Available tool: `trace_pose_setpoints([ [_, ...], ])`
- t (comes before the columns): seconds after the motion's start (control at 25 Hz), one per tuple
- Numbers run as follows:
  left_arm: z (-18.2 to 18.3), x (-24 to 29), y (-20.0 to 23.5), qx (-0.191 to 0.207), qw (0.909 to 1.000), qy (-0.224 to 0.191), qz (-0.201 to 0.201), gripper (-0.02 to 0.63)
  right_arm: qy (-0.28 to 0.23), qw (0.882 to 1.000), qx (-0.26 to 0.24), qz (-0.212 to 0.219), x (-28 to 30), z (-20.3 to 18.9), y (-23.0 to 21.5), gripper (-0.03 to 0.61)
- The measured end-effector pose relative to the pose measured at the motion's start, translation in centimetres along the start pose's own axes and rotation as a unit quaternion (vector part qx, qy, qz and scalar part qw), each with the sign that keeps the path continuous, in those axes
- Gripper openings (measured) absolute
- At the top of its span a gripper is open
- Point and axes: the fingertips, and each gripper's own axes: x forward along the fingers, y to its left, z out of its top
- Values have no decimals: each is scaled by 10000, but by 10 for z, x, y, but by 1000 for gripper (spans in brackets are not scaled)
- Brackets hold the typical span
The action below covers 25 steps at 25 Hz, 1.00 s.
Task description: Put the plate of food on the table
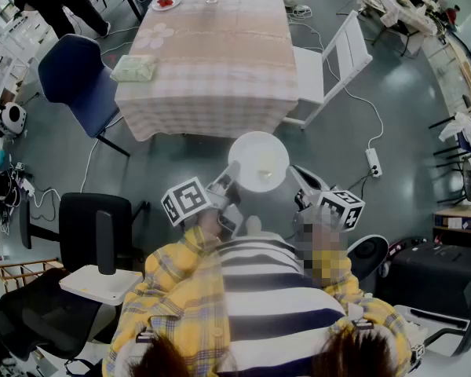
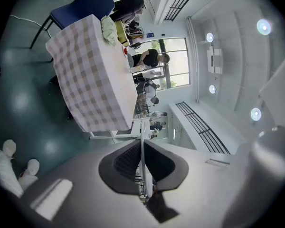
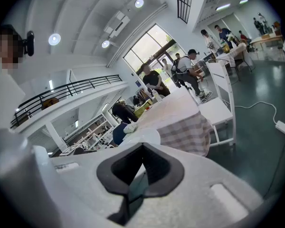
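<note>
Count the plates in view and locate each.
2: a large round white plate carried short of the checked-cloth table; a small white plate of red food on its far left corner.

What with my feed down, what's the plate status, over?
Left gripper and right gripper shut on plate. Plate held short of table. Nothing in the way.

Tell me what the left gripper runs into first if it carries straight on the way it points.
Beyond the plate that the left gripper grips, probably the table's hanging checked cloth near its corner, or the white chair beside it; depth is unclear.
</note>
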Motion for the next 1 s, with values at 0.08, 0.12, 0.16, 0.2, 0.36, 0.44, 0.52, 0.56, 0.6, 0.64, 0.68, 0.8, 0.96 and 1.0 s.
trace_pose_setpoints([
  [0.08, 0, -1, 1, -30, 10000, -5, 10, 11, 13, 10000, -7, -17, 1, 0, -1, -5],
  [0.12, 1, -1, 2, -39, 10000, -10, 14, 11, 20, 10000, -9, -22, 1, -1, -1, -5],
  [0.16, 1, -2, 2, -43, 10000, -18, 15, 11, 27, 10000, -10, -23, 1, -1, 0, -5],
  [0.2, 1, -2, 2, -44, 10000, -27, 13, 11, 35, 10000, -10, -22, 2, -1, 0, -5],
  [0.36, 3, -4, 0, -44, 10000, -51, 7, 11, 60, 10000, 1, 1, 2, -1, 3, -5],
  [0.44, 3, -4, 0, -64, 10000, -60, 4, 11, 79, 10000, 29, 36, 3, -2, 4, -5],
  [0.52, 4, -4, 2, -87, 9999, -64, 3, 11, 57, 9999, 92, 77, 4, -1, 5, -3],
  [0.56, 4, -4, 3, -96, 9999, -63, 5, 11, 14, 9999, 135, 83, 4, 0, 5, -3],
  [0.6, 4, -3, 4, -108, 9999, -63, 8, 11, -43, 9998, 171, 77, 4, 2, 4, -3],
  [0.64, 4, -3, 4, -121, 9999, -62, 13, 11, -97, 9997, 196, 65, 3, 4, 3, -3],
  [0.68, 3, -2, 5, -136, 9999, -62, 20, 12, -134, 9997, 214, 58, 3, 5, 1, -3],
  [0.8, -1, 2, 8, -186, 9998, -66, 49, 12, -116, 9995, 293, 63, 1, 4, -4, -3],
  [0.96, -6, 14, 9, -278, 9996, -105, 42, 14, 3, 9993, 365, 88, -3, 3, -15, -3],
  [1.0, -8, 19, 7, -291, 9995, -122, 18, 15, 18, 9993, 370, 100, -3, 6, -18, -3],
])
